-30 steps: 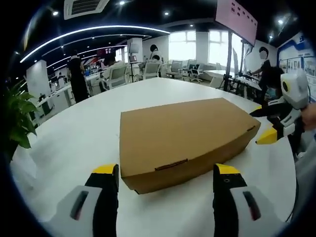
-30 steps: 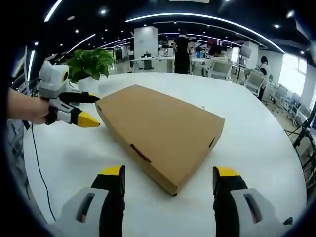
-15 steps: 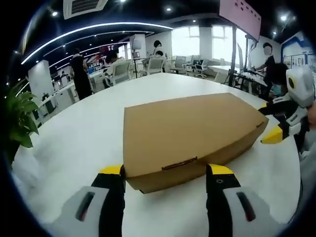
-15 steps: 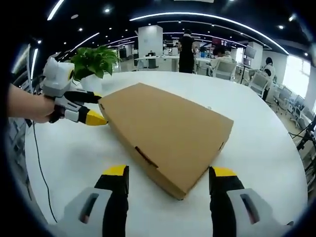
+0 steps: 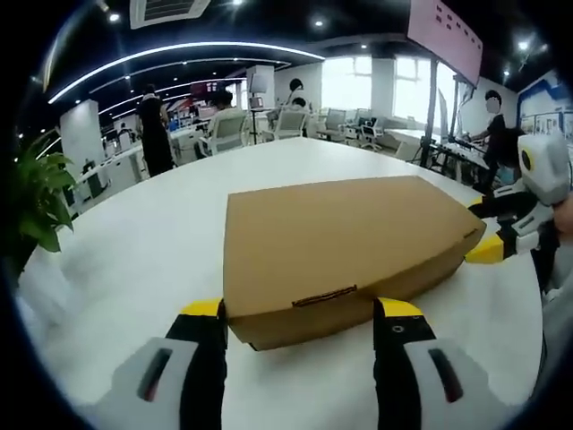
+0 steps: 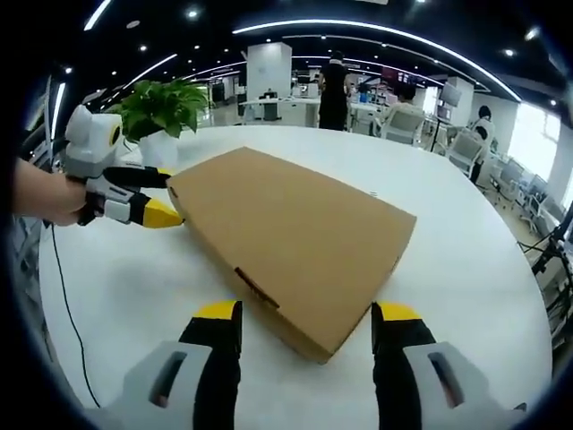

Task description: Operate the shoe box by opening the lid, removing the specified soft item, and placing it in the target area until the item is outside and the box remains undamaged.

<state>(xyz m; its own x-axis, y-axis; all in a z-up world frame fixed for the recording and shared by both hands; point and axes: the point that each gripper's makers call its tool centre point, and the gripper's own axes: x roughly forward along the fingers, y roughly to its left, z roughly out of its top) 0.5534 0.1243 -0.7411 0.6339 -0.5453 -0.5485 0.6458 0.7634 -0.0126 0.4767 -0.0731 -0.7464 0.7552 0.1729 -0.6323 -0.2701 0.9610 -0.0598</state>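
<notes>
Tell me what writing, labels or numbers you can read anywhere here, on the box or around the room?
None can be read.
Cardboard box: plain brown, no print seen in either view.
Pink hanging screen: dark marks, too blurred to read.
Blue wall panel: something printed, too blurred to read.
Left gripper, right gripper: yellow tips, no lettering seen.

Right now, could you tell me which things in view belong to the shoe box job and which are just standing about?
Part of the job:
- closed cardboard shoe box
- left gripper, open, at the box's front edge
- right gripper, open, at a box corner
- white table

Just standing about:
- potted plant
- office chairs
</notes>
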